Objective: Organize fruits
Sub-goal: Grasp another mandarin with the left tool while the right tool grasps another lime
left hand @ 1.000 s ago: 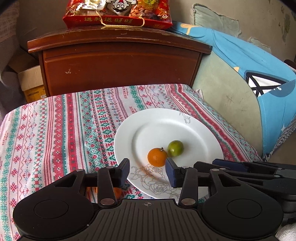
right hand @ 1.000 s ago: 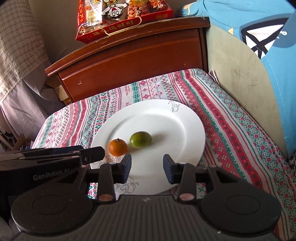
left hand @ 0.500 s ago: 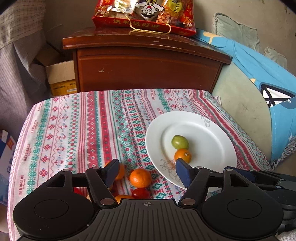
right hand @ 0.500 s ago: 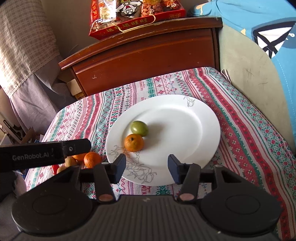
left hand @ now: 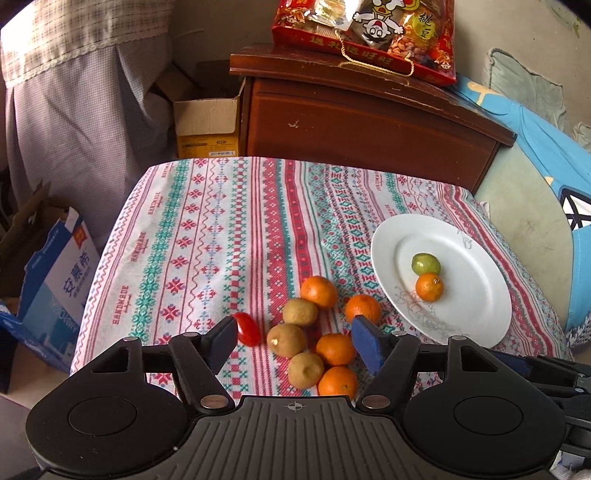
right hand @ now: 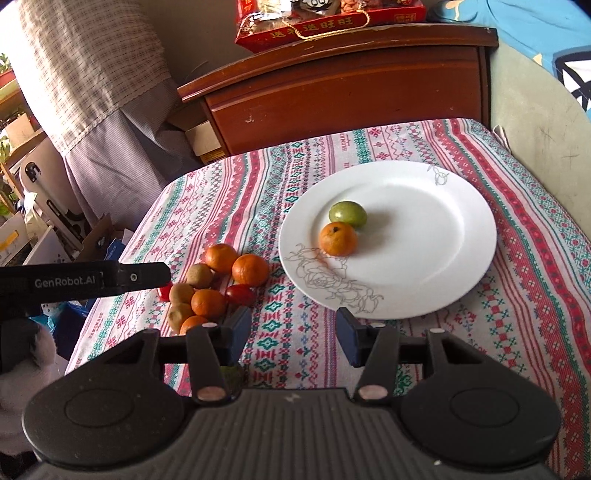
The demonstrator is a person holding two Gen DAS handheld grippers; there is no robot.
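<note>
Left tool (left hand: 293, 341) swung to orange-and-tan fruit pile (left hand: 314, 339); jaws spread.

A white plate (right hand: 424, 295) with a thin grey rose drawing holds one orange mandarin (right hand: 338, 239) and one green fruit (right hand: 348, 214). The tablecloth (left hand: 221, 229) has red, teal and white stripes of small cross-stitch motifs. On it lie four more orange mandarins (left hand: 318, 291), three dull brown fruits (left hand: 300, 312) and a glossy red tomato (left hand: 247, 329). The cabinet (left hand: 362, 122) is dark reddish-brown wood. The gift box (left hand: 365, 33) is red with gold characters.
</note>
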